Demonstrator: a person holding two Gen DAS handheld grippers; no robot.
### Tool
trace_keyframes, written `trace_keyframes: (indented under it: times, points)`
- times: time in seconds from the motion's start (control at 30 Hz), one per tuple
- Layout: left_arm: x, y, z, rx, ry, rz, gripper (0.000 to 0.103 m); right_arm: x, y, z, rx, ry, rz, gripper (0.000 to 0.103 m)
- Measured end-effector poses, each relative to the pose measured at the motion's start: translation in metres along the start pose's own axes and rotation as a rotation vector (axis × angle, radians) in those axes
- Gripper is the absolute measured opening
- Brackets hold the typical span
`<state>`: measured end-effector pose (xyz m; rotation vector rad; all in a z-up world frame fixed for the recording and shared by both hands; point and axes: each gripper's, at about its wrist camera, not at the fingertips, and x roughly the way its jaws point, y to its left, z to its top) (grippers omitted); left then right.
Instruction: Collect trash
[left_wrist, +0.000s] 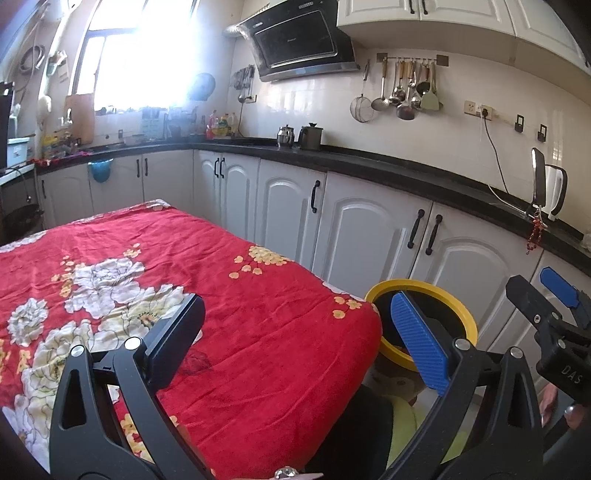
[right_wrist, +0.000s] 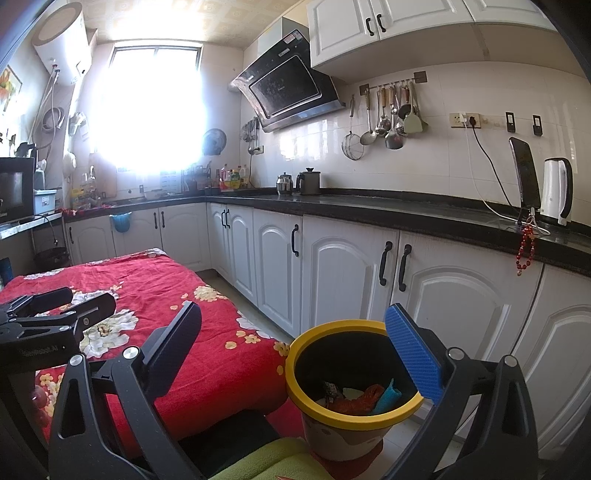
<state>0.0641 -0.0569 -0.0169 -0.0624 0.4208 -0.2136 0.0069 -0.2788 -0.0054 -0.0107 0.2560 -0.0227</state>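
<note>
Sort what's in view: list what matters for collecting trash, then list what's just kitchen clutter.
For the job: yellow-rimmed bin, trash in it, left gripper, right gripper, both open.

Just there: red tablecloth, kettle, phone, hanging utensils, teapot.

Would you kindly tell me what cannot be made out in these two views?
- Left wrist view: the yellow-rimmed bin's contents, hidden by the left claw's blue finger and the table edge.
- Right wrist view: what the bin's trash pieces actually are; too small and piled.
- Both views: the window area, washed out by glare.
- Right wrist view: the tablecloth's near part, behind the right claw.
</note>
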Motion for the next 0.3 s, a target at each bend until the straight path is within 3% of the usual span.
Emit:
trace_keyframes:
  times: [0.1,0.2,0.23,0.3]
  points:
    - [-0.001,0.02,0.005,-0.056,0.012,0.035,0.093,0.008,0.008,0.003,-0.018,0.017,0.026,0.097]
    - [-0.01,0.064,0.013,-0.149,0.026,0.116,0.093,0.036,0.047,0.016,-0.063,0.095,0.143,0.097]
    - [-0.015,0.084,0.014,-0.178,0.026,0.168,0.093,0.047,0.066,0.021,-0.083,0.128,0.198,0.097]
    - [-0.041,0.145,0.014,-0.245,0.004,0.345,0.093,0.073,0.124,0.033,-0.113,0.185,0.354,0.097]
